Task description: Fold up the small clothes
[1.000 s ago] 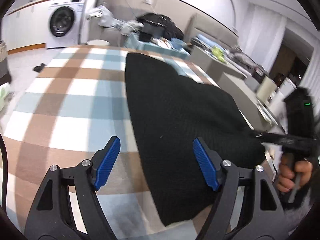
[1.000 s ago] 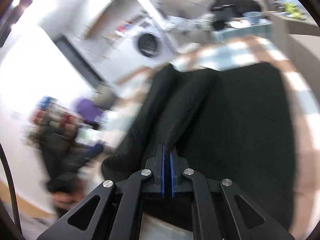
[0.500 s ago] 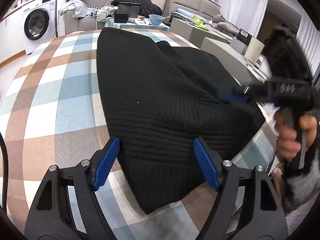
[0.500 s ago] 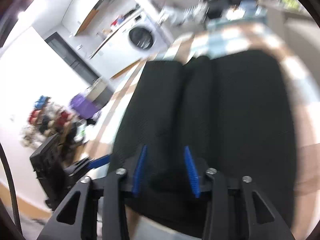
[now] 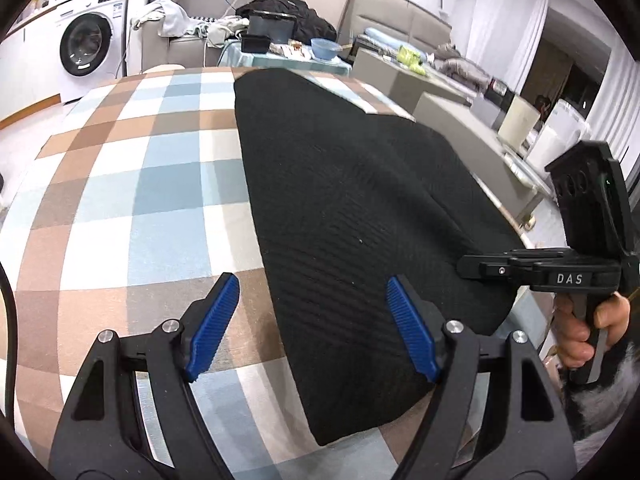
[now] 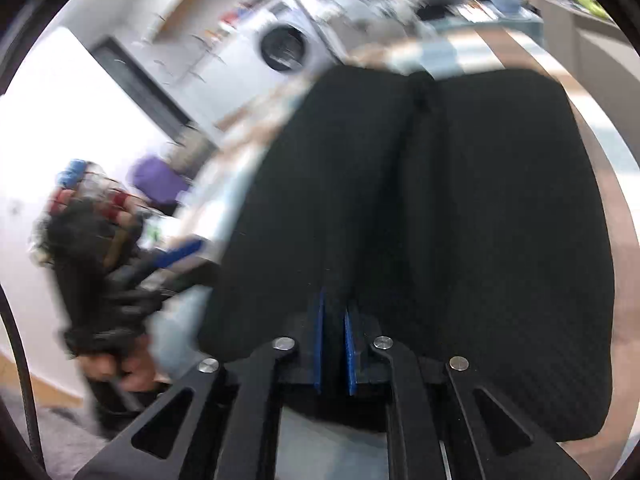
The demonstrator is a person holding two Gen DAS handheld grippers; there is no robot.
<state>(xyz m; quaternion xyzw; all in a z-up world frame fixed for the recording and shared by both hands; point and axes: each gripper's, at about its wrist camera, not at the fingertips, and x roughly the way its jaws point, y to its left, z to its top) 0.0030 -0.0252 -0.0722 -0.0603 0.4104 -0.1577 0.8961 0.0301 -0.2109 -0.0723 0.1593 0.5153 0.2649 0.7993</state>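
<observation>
A black knitted garment [image 5: 352, 208] lies flat on the checked tablecloth [image 5: 132, 184], with its near corner toward me. My left gripper [image 5: 312, 328] is open and empty, just above the garment's near left edge, one blue pad over cloth and one over the garment. My right gripper [image 6: 334, 344] has its blue pads nearly together at the garment's [image 6: 460, 220] near hem, pinching a raised ridge of the fabric. It also shows in the left wrist view [image 5: 480, 268] at the garment's right edge.
A washing machine [image 5: 86, 46] stands at the back left. A cluttered side table with a blue bowl [image 5: 324, 46] and a sofa lie behind the table. Boxes and bins [image 5: 516, 120] line the right side. The table's right edge [image 5: 508, 216] runs close to the garment.
My right gripper opened half a second ago and has now closed again on the garment's hem. The left gripper stayed open and drifted slightly leftward over the near edge.
</observation>
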